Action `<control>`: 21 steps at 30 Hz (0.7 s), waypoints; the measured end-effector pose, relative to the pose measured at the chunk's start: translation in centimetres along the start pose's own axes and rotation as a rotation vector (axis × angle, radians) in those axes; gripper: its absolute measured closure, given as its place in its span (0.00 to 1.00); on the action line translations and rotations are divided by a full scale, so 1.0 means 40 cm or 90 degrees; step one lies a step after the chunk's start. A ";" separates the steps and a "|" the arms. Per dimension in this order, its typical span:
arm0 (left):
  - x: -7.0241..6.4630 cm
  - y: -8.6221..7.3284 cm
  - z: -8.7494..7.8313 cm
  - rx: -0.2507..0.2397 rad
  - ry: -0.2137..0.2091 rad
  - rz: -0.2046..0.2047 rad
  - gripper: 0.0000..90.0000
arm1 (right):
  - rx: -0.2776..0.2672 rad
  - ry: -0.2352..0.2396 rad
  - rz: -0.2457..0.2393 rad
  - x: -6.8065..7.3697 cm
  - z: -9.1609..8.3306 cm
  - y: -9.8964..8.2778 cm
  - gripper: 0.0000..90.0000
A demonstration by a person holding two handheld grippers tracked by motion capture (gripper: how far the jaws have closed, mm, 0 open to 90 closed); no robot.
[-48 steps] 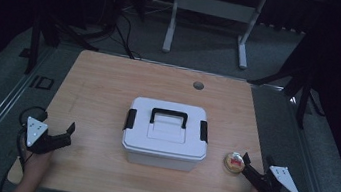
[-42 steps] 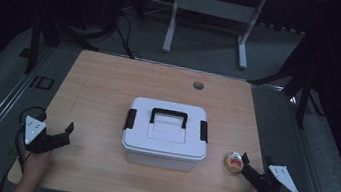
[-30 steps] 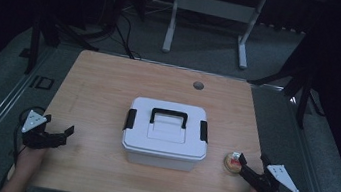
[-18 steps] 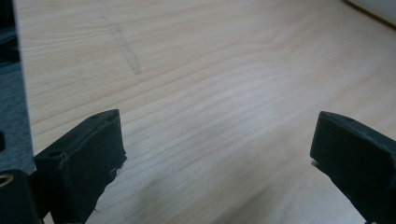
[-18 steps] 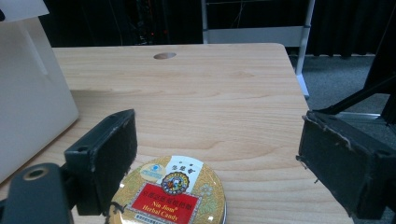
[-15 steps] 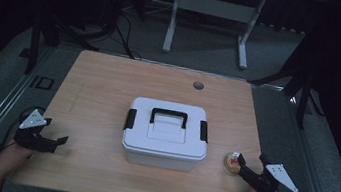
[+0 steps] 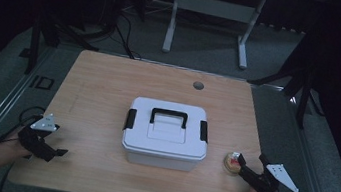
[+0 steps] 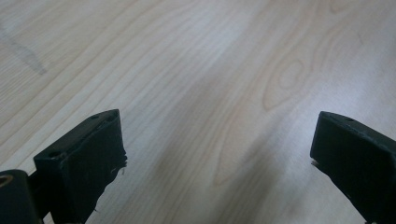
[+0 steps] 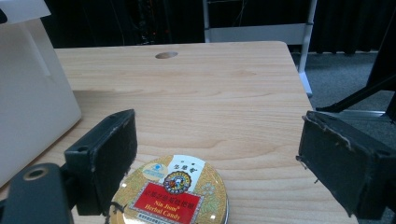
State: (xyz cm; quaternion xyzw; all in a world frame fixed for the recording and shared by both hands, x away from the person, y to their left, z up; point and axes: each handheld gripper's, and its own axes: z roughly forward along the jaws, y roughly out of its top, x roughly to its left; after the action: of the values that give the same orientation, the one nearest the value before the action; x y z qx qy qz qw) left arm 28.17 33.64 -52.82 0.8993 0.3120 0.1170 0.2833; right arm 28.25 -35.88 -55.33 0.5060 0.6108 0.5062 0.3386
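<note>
Clearly the candy tin [image 9: 175, 196], a small, rigid and probably light round metal box with a slick lid, lies flat just ahead of the wide-open right gripper [image 9: 217, 168], between its jaws, and is best pinched across its rim.

The round candy tin [image 9: 176, 193] reads "Sin Joon Herbal Candy" on its red label.

left gripper [image 7: 52, 150] swung outward — toward the table's [image 7: 110, 82] left edge
</note>
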 end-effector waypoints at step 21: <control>-0.026 0.106 -0.022 0.237 -0.042 0.198 0.03 | 0.005 0.009 0.003 0.000 0.001 0.000 0.13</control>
State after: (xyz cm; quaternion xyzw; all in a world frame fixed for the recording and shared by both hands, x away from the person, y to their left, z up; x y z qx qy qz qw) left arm 29.10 30.64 -49.67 0.9765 0.1763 0.0705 0.1017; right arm 28.28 -35.87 -55.32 0.5053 0.6140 0.5082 0.3308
